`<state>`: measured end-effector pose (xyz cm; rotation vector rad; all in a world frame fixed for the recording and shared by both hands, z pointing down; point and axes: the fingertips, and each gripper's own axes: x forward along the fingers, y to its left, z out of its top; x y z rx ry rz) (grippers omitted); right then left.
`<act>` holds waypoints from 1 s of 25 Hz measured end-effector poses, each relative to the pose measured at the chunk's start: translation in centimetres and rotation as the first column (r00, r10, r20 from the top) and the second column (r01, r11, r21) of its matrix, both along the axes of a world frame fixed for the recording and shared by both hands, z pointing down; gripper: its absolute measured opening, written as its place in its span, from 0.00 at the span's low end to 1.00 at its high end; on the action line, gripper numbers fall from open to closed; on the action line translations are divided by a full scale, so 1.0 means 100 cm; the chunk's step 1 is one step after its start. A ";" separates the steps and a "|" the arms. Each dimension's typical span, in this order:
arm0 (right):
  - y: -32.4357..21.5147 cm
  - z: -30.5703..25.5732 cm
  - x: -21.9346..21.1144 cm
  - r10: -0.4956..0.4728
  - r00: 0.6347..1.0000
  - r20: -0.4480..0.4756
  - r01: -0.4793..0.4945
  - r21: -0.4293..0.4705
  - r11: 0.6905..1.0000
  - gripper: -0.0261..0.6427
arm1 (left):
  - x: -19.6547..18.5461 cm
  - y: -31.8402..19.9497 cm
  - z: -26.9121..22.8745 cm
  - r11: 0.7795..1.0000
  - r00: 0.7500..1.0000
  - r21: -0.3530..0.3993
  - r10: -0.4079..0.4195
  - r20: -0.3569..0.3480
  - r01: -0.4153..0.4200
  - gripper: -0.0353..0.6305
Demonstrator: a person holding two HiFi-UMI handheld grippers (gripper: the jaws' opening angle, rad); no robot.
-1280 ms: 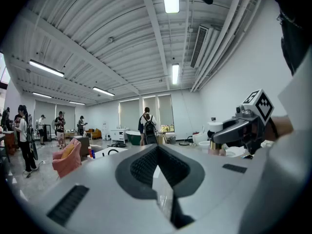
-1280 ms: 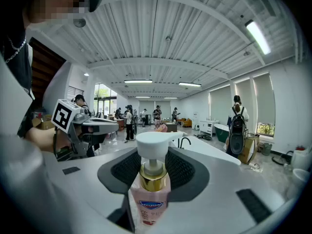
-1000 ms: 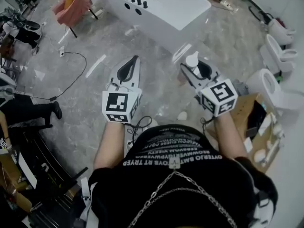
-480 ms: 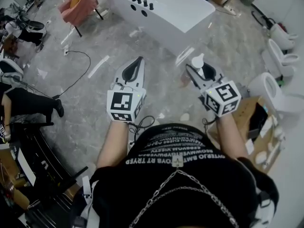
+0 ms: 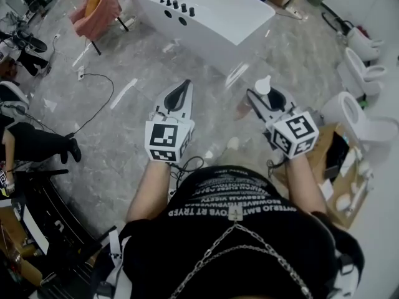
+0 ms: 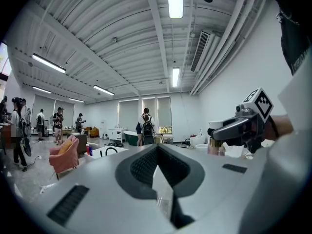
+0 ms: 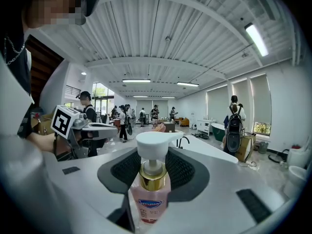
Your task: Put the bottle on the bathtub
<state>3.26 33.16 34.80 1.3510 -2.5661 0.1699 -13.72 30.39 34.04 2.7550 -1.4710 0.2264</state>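
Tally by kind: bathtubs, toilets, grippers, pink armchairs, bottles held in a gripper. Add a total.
1 bathtub
3 toilets
2 grippers: left gripper, right gripper
1 pink armchair
1 bottle, in the right gripper
Total: 8

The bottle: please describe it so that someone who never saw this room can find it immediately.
A person facing the white bathtub holds two grippers. The bottle sits clamped between the jaws of the right gripper. It is clear with pink liquid, a gold collar and a white pump head; the left gripper holds nothing.
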 end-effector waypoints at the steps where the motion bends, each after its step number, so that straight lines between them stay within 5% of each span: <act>1: -0.003 -0.001 0.001 0.000 1.000 -0.004 0.000 0.000 1.000 0.27 | 0.001 -0.002 0.000 1.000 1.000 -0.002 -0.003 -0.004 0.003 0.06; 25: -0.164 0.013 0.021 -0.049 0.999 0.014 0.050 -0.027 0.998 0.27 | 0.023 -0.144 0.015 0.999 0.998 -0.019 -0.037 0.043 0.038 0.06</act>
